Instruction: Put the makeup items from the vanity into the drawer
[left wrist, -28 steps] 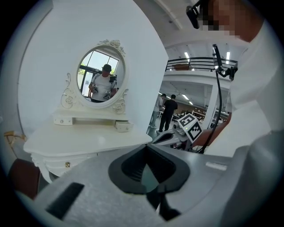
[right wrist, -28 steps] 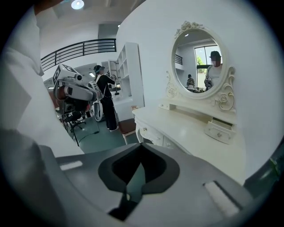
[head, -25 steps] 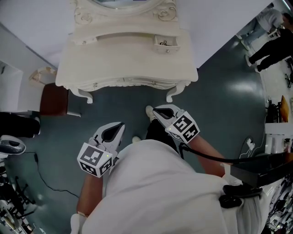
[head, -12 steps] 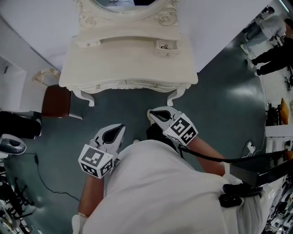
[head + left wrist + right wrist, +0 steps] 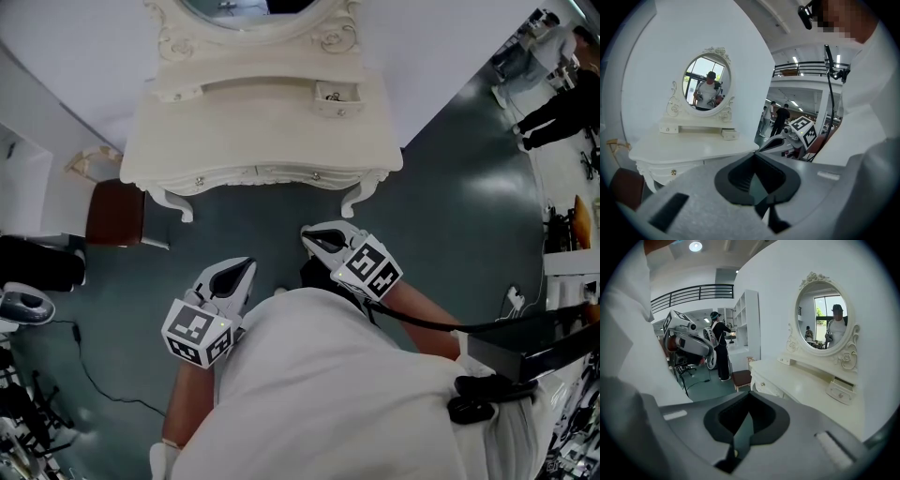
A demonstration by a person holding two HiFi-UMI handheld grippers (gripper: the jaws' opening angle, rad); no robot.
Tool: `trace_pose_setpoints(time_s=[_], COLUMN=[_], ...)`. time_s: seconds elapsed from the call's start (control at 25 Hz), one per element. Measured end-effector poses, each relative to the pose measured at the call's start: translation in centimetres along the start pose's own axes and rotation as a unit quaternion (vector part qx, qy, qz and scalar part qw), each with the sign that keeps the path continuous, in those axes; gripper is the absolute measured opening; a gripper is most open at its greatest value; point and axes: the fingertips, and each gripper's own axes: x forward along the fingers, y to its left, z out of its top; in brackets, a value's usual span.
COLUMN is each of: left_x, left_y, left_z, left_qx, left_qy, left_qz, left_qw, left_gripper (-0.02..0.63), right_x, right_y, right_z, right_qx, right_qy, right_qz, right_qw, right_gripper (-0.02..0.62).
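The white vanity (image 5: pixel 262 141) stands against the wall under an oval mirror (image 5: pixel 708 84). I see no makeup items on its flat top. A small drawer (image 5: pixel 336 92) at the right of its back shelf is pulled open, with small dark things inside; it also shows as the drawer (image 5: pixel 840 392) below the mirror. My left gripper (image 5: pixel 246 265) and right gripper (image 5: pixel 307 232) hang over the floor in front of the vanity, clear of it. Both are shut and hold nothing. The left gripper (image 5: pixel 757 157) and the right gripper (image 5: pixel 749 397) point toward the vanity.
A brown stool (image 5: pixel 117 214) stands left of the vanity, by a wicker basket (image 5: pixel 89 155). The vanity's front drawers (image 5: pixel 256 174) are closed. A black cable (image 5: pixel 84 375) lies on the green floor at the left. A person (image 5: pixel 558 103) stands far right.
Both grippers stay nearly where they were, shut and empty. The head view has shifted a little, so the vanity sits slightly differently in the frame.
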Motion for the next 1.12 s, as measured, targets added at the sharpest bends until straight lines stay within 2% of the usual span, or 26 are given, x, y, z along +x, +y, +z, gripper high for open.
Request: trace_pose_setpoints(time_s=[0.52, 1.12], left_x=[-0.8, 0.7], left_y=[0.6, 1.8], left_z=[-1.2, -0.3], left_qx=[-0.006, -0.009], left_qy=[0.007, 0.014], left_qz=[0.006, 0.003], left_qw=[0.9999, 0.9998], left_gripper=[0.003, 0.003], right_x=[1.1, 1.6], right_y=[0.9, -0.8], right_z=[0.4, 0.6], right_qx=[-0.015, -0.013], right_qy=[0.000, 0.004], right_qz=[0.011, 0.015], right_qw=[1.000, 1.000], right_gripper=[0.000, 0.000])
